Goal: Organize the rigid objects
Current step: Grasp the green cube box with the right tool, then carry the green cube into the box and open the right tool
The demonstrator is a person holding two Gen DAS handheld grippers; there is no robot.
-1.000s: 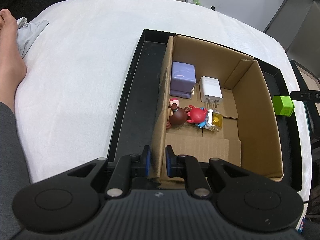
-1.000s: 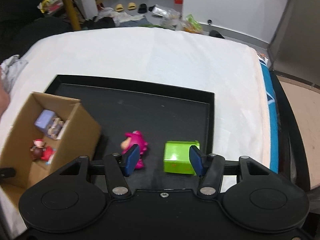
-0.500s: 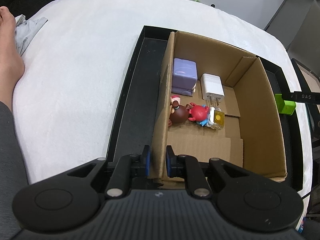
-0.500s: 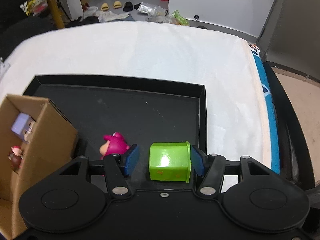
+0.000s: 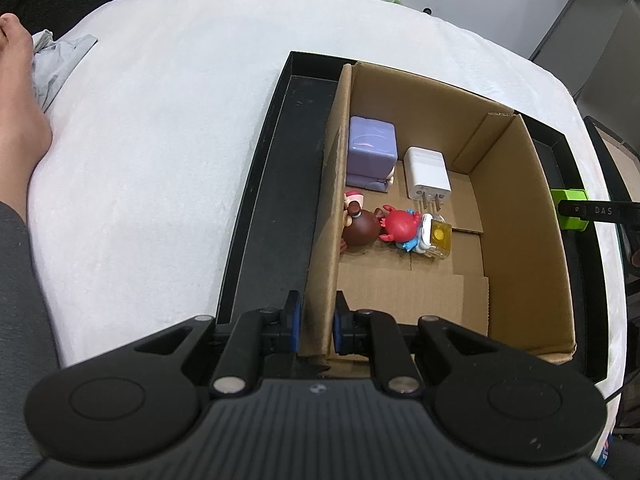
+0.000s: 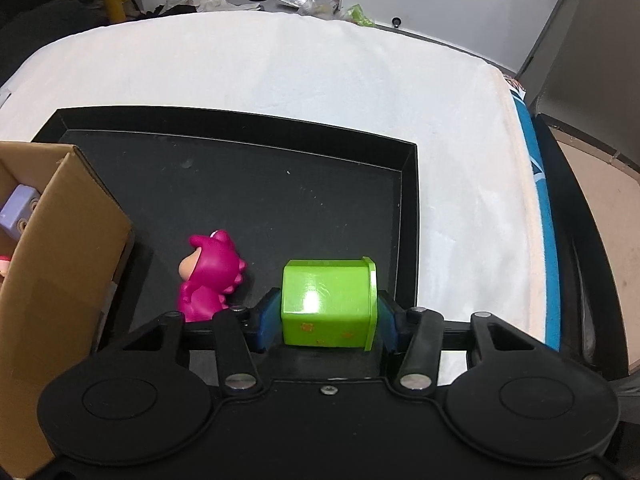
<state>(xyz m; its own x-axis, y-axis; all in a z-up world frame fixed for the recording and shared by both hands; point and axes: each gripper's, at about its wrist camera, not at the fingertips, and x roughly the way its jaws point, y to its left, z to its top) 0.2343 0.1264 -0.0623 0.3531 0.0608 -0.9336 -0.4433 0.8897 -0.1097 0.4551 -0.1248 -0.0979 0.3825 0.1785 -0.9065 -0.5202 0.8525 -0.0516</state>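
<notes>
My left gripper (image 5: 316,326) is shut on the near left wall of the open cardboard box (image 5: 520,240), which stands in a black tray (image 5: 272,184). Inside lie a purple block (image 5: 372,152), a white charger (image 5: 426,174), a brown figure (image 5: 360,230), a red figure (image 5: 402,226) and a yellow-topped piece (image 5: 438,240). My right gripper (image 6: 328,316) is shut on a green block (image 6: 326,296), also seen beyond the box in the left wrist view (image 5: 570,208). A pink figure (image 6: 210,278) stands on the tray (image 6: 280,184) left of it.
The tray sits on a white cloth-covered table (image 6: 320,68). A bare foot (image 5: 20,120) and grey cloth (image 5: 60,56) lie at the table's left. The cardboard box (image 6: 52,280) stands left of the pink figure. Shoes and clutter lie on the floor behind.
My right gripper has closed on the green block and moved nearer to it; the block now fills the gap between the fingers. The left gripper still holds the box wall.
</notes>
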